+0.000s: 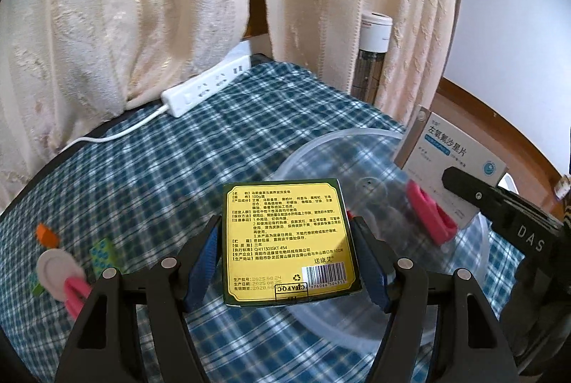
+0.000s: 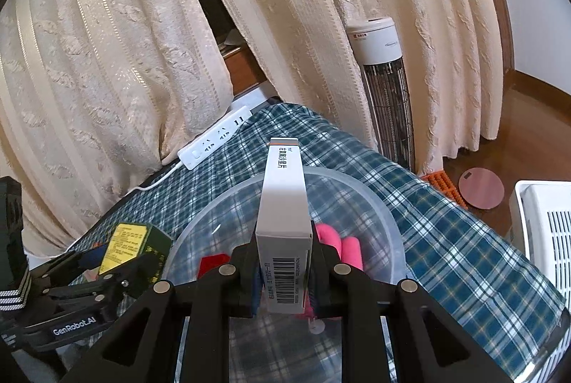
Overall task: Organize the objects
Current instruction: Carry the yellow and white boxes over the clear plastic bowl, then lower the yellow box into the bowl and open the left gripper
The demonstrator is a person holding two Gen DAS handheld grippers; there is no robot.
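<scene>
Your yellow box (image 1: 289, 242) covers the near-left rim of the clear basin (image 1: 357, 136), and its underside stays out of sight. The white medicine box (image 2: 283, 204) hides part of the pink item (image 2: 344, 249) behind it. On the bench's left, the small pink-handled disc (image 1: 57, 270) is blurred. The white crate (image 2: 546, 226) is cut by the frame edge.
</scene>
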